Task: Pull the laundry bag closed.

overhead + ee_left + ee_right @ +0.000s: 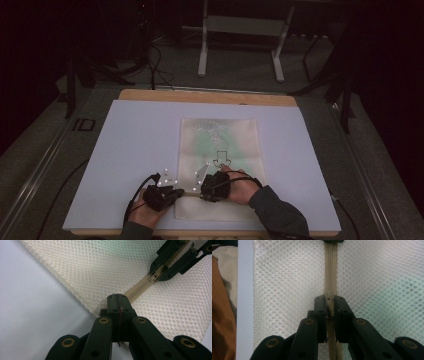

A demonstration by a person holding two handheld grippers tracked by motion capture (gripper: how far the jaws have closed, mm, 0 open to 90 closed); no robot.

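A cream mesh bag with a greenish item inside lies flat on the white board. Its beige zipper runs across the bag's near end. My left gripper is shut on the zipper's end at the bag's left edge. My right gripper points toward it and is shut on the zipper pull. In the left gripper view the right gripper sits a short way along the zipper, at the slider.
The board rests on a wooden table with dark floor around it. A grey metal stand is on the floor beyond. A black outline mark shows on the bag. An orange and cream sleeve lies beside the board's edge.
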